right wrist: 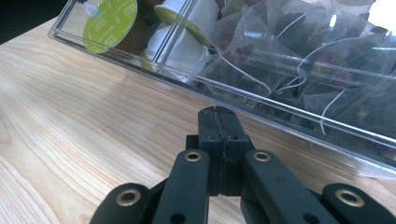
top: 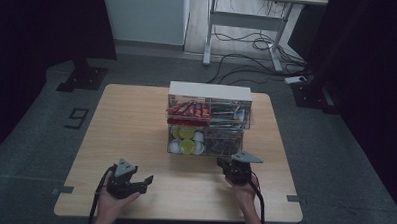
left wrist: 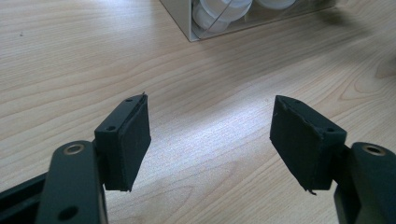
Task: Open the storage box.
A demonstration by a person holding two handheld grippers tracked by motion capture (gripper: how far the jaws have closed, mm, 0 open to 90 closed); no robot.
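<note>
A: Largest first: wooden table [top: 136, 120], with the clear organizer [top: 209, 92] near its middle, a little toward 12 o'clock.

B: Agreed. Red sachets [top: 186, 110] on the upper level. Below, an open-topped drawer [right wrist: 289, 111] jutting toward 6 o'clock.

A: Inside that drawer?

B: Green and white capsules [top: 187, 145] on the 9 o'clock side, tea bags [right wrist: 299, 60] with white strings on the 3 o'clock side.

A: And the tongs?

B: Right gripper [right wrist: 218, 116] at about 5 o'clock on the table, pads pressed together with nothing between them, tip just short of the drawer's clear front wall, facing the tea bags. Left gripper [left wrist: 210, 121] at about 7 o'clock, jaws wide apart over bare wood, well clear of the organizer.

A: So the step in hand?

B: Probably a reach by the right gripper [top: 228, 165] into the tea bag side; no contact yet. Hard to say whether for the wall itself or for a bag.

A: How to do it well?

B: Spread the pads before crossing the wall, not after. Lift over the rim rather than pushing into it, since light clear plastic probably slides easily. Come down on one bag's body or its string, not into the heap, and close gently to avoid tearing the mesh.

A: Any use for the left gripper [top: 136, 179]?

B: Worth bringing toward the organizer's 9 o'clock side to steady it, should the drawer drag.
</note>
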